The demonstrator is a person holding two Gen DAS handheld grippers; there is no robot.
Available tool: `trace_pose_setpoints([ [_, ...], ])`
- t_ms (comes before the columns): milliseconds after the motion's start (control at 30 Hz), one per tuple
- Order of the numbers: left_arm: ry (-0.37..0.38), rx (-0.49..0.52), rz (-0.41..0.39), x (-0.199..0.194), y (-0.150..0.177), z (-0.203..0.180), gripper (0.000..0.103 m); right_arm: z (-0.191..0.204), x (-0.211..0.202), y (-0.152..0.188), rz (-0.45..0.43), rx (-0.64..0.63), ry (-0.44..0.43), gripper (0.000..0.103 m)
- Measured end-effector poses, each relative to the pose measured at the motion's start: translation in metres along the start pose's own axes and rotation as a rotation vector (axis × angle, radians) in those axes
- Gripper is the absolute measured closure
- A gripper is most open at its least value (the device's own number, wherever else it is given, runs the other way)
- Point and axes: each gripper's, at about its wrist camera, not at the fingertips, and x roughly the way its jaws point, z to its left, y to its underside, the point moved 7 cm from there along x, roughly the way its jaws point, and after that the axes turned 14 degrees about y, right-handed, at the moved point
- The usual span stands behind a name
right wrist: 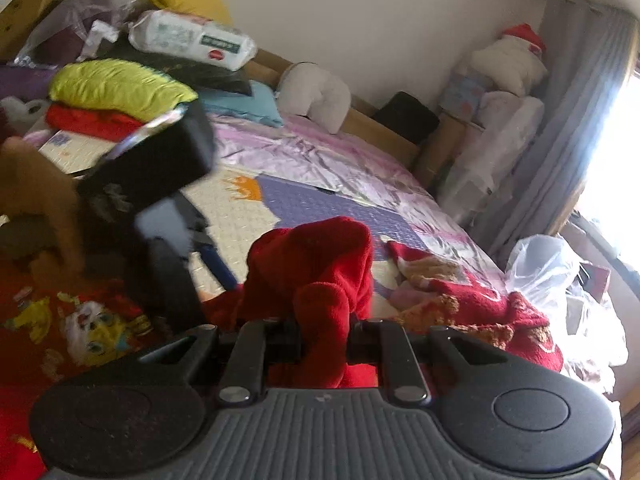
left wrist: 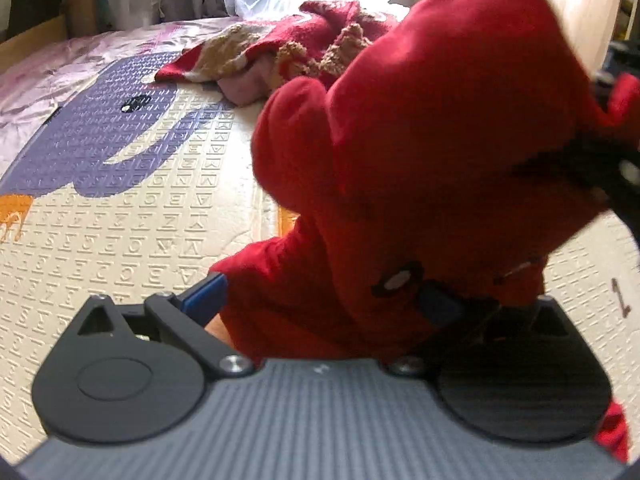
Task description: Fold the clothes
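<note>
A red fleece garment (left wrist: 432, 128) is bunched up and lifted off the cream play mat (left wrist: 120, 232). My left gripper (left wrist: 320, 296) has its blue fingers (left wrist: 204, 296) spread wide, with the garment lying between and over them. In the right wrist view my right gripper (right wrist: 324, 332) is shut on a thick fold of the same garment (right wrist: 316, 264), which hides its fingertips. A hand (right wrist: 36, 184) holds the left gripper (right wrist: 224, 276) at the left of that view. The right gripper's black body (left wrist: 616, 172) shows at the right edge of the left wrist view.
A red blanket with tan bears (right wrist: 460, 300) lies crumpled beyond the garment, beside a white plastic bag (right wrist: 548, 264). Red cloth with a cartoon print (right wrist: 92, 328) covers the mat at lower left. A stack of folded clothes (right wrist: 116, 84) and clutter sit at the far left.
</note>
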Motion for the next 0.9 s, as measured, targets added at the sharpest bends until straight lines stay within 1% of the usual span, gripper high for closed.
trace_pose_setpoints([
  [133,-0.042,0.038,0.016,-0.003,0.005,-0.002,0.000,0.016,-0.008,0.006,0.000,-0.068,-0.009,0.085],
  [233,-0.083,0.072,0.033,-0.011,0.005,-0.003,0.000,0.023,-0.014,0.008,-0.003,-0.067,-0.020,0.084],
  [267,-0.087,0.075,0.040,-0.015,0.006,-0.002,0.000,0.024,-0.017,0.009,-0.003,-0.070,-0.019,0.084],
  [367,-0.110,0.070,0.053,-0.027,0.008,0.004,0.000,0.031,-0.023,0.012,-0.005,-0.096,-0.012,0.084],
  [467,-0.132,0.068,0.073,-0.043,0.014,0.016,0.000,0.042,-0.032,0.015,-0.008,-0.147,-0.010,0.084],
  [600,-0.171,0.015,0.077,-0.067,0.025,0.040,0.000,0.065,-0.044,0.020,-0.009,-0.235,-0.026,0.082],
  [667,-0.210,-0.020,0.058,-0.080,0.028,0.053,0.000,0.081,-0.048,0.024,-0.002,-0.282,-0.046,0.082],
  [767,-0.239,-0.067,-0.010,-0.102,0.024,0.066,0.000,0.107,-0.048,0.034,0.022,-0.380,-0.061,0.082],
  [833,-0.227,-0.075,-0.088,-0.118,0.015,0.064,0.000,0.120,-0.045,0.038,0.046,-0.411,-0.068,0.080],
  [867,-0.208,-0.074,-0.127,-0.126,0.010,0.060,0.000,0.126,-0.042,0.039,0.055,-0.430,-0.065,0.080],
  [900,-0.173,-0.067,-0.159,-0.132,0.006,0.052,0.000,0.131,-0.040,0.041,0.063,-0.450,-0.061,0.080],
])
